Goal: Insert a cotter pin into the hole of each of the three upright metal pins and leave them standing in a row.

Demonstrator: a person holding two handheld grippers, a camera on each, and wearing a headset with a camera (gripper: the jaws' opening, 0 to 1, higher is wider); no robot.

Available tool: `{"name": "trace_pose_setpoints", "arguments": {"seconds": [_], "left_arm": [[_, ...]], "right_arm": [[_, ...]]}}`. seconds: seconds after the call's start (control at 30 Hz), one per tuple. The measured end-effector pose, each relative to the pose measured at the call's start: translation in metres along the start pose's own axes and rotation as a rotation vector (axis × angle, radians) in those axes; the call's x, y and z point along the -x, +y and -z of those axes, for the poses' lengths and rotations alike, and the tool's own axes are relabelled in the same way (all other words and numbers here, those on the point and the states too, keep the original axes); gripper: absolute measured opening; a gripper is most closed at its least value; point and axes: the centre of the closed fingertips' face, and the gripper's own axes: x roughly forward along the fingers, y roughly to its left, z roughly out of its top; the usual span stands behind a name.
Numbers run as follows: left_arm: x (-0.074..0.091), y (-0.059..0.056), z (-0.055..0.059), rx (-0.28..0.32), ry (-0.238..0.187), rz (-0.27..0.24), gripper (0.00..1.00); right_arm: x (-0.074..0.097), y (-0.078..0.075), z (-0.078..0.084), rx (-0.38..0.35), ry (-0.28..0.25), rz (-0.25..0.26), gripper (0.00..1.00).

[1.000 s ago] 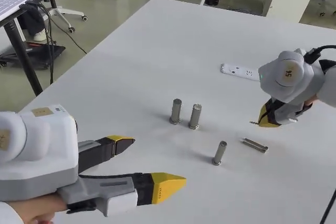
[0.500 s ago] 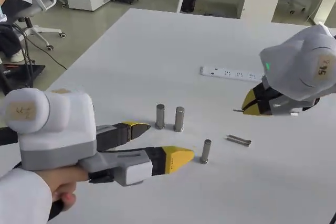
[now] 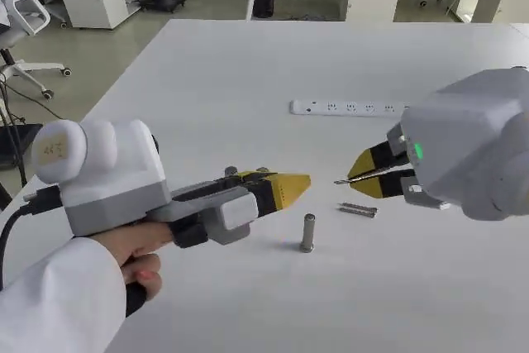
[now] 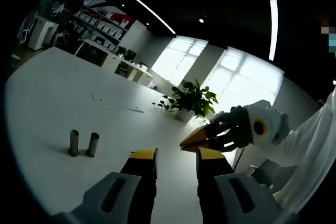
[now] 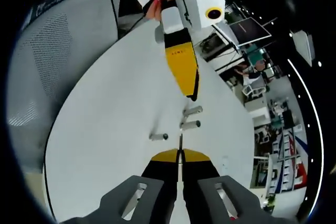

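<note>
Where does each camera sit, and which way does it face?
Head view: headset, looking down at table; left gripper, right gripper, sleeve show.
Left gripper view: rides the left gripper, faces two upright pins; own open jaws.
Right gripper view: rides the right gripper, jaws shut on cotter pin.
Both gripper views share upright pins.

Two grey metal pins (image 4: 74, 143) stood close together and a third pin (image 3: 307, 232) stood apart, all upright. One cotter pin (image 3: 357, 209) lay flat near it. The right gripper (image 3: 365, 176) pinched a second cotter pin (image 3: 345, 180).
</note>
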Motion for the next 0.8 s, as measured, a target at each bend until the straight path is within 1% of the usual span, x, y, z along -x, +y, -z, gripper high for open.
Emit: {"name": "trace_pose_setpoints", "arguments": {"seconds": [0.03, 0.07, 0.1, 0.13, 0.17, 0.2, 0.3, 0.4, 0.47, 0.5, 0.63, 0.67, 0.73, 0.8], "left_arm": [[-0.002, 0.0, 0.002, 0.004, 0.008, 0.001, 0.27], [-0.006, 0.0, 0.005, 0.004, 0.024, 0.002, 0.27], [-0.008, -0.001, 0.007, 0.002, 0.031, 0.003, 0.26], [-0.01, -0.001, 0.009, -0.001, 0.039, 0.007, 0.25], [-0.012, -0.002, 0.012, -0.002, 0.048, 0.013, 0.25], [-0.014, -0.003, 0.013, -0.006, 0.053, 0.018, 0.24], [-0.02, -0.006, 0.019, -0.02, 0.079, 0.034, 0.22], [-0.024, -0.01, 0.026, -0.03, 0.107, 0.053, 0.2], [-0.026, -0.014, 0.027, -0.047, 0.109, 0.068, 0.2], [-0.026, -0.015, 0.028, -0.048, 0.11, 0.073, 0.18], [-0.029, -0.017, 0.032, -0.045, 0.131, 0.085, 0.1], [-0.029, -0.017, 0.032, -0.043, 0.133, 0.089, 0.09], [-0.028, -0.018, 0.034, -0.03, 0.142, 0.092, 0.07], [-0.028, -0.018, 0.032, -0.03, 0.138, 0.095, 0.04]], "right_arm": [[0.001, 0.002, -0.002, -0.006, -0.003, 0.008, 0.0], [0.002, 0.001, -0.004, -0.012, -0.009, 0.035, 0.0], [0.003, 0.003, -0.006, -0.007, -0.009, 0.042, 0.0], [0.005, 0.0, -0.008, 0.023, -0.008, 0.087, 0.0], [0.005, 0.001, -0.008, 0.041, -0.003, 0.093, 0.0], [0.005, 0.004, -0.009, 0.026, 0.002, 0.106, 0.0], [0.005, 0.007, -0.013, -0.002, -0.014, 0.132, 0.0], [0.004, 0.009, -0.016, -0.012, -0.013, 0.148, 0.0], [0.003, 0.011, -0.017, -0.02, -0.013, 0.153, 0.0], [0.003, 0.012, -0.018, -0.02, -0.011, 0.163, 0.0], [0.001, 0.013, -0.019, -0.024, -0.005, 0.164, 0.0], [0.001, 0.014, -0.016, -0.017, 0.011, 0.166, 0.0], [0.002, 0.014, -0.016, 0.016, 0.02, 0.178, 0.0], [0.002, 0.014, -0.017, 0.021, 0.02, 0.178, 0.0]]}}
